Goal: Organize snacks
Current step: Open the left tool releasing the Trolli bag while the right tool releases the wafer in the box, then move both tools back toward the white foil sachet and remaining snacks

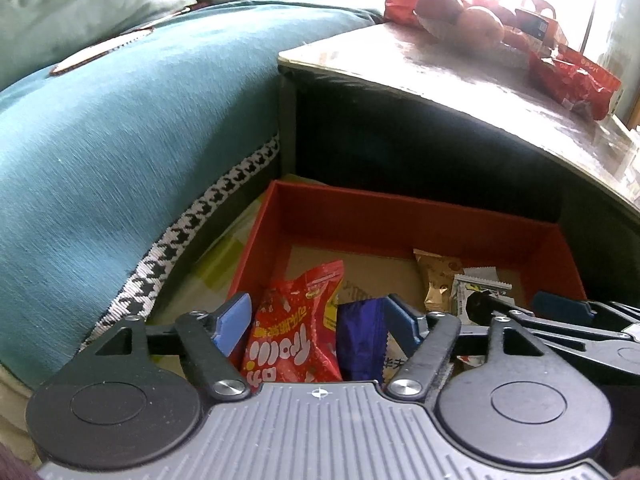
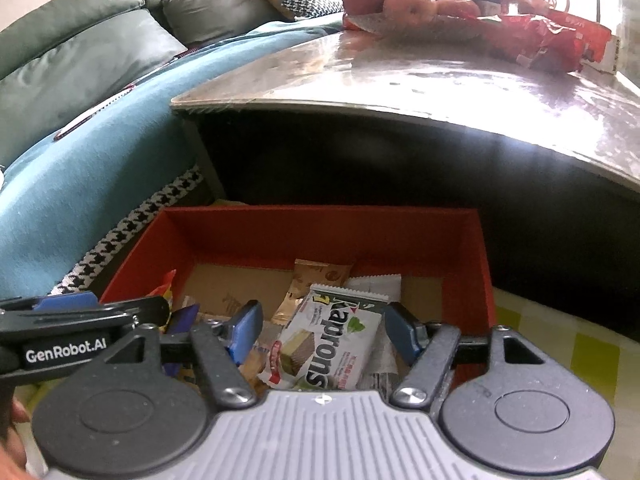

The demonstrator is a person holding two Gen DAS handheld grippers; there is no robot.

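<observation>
While both hovered over the open red cardboard box [image 2: 468, 264], the left hand-held gripper [image 1: 316, 320] stood released around a red snack bag [image 1: 296, 328]; the right hand-held gripper [image 2: 326, 332] stood released around a white wafer packet [image 2: 336, 344], apparently dropped inside.

Glare washes out the red packets [image 1: 568, 76] on the table [image 1: 440, 76]

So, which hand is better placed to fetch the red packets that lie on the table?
Probably right: the red packets lie toward the table's right side, and the right gripper stands open on that side.
</observation>
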